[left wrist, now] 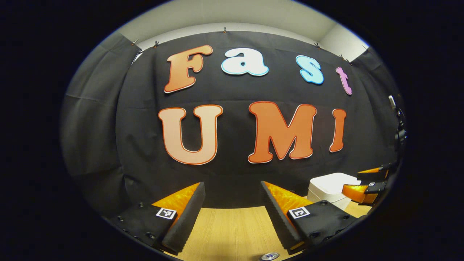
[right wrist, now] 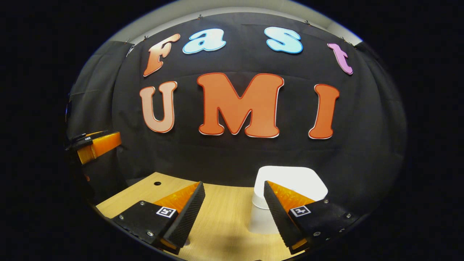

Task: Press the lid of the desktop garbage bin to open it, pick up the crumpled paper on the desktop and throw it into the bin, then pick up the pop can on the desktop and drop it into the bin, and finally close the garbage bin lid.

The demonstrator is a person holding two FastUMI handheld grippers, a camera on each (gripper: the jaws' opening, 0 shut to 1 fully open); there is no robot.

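A white desktop bin [right wrist: 290, 185] with its lid down stands on the wooden table [right wrist: 224, 217], just ahead and to the right of my right gripper [right wrist: 233, 203], which is open with nothing between its fingers. In the left gripper view the same bin [left wrist: 328, 188] sits at the far right, with the right gripper [left wrist: 366, 185] hovering beside it. My left gripper [left wrist: 232, 206] is open above bare table [left wrist: 232, 228], and it appears again at the left edge of the right gripper view [right wrist: 96, 145]. A pop can's top [left wrist: 270, 256] peeks in at the bottom edge.
The black cloth wall stands close behind the table's far edge. A small round hole [right wrist: 157, 183] is in the tabletop near the back left corner.
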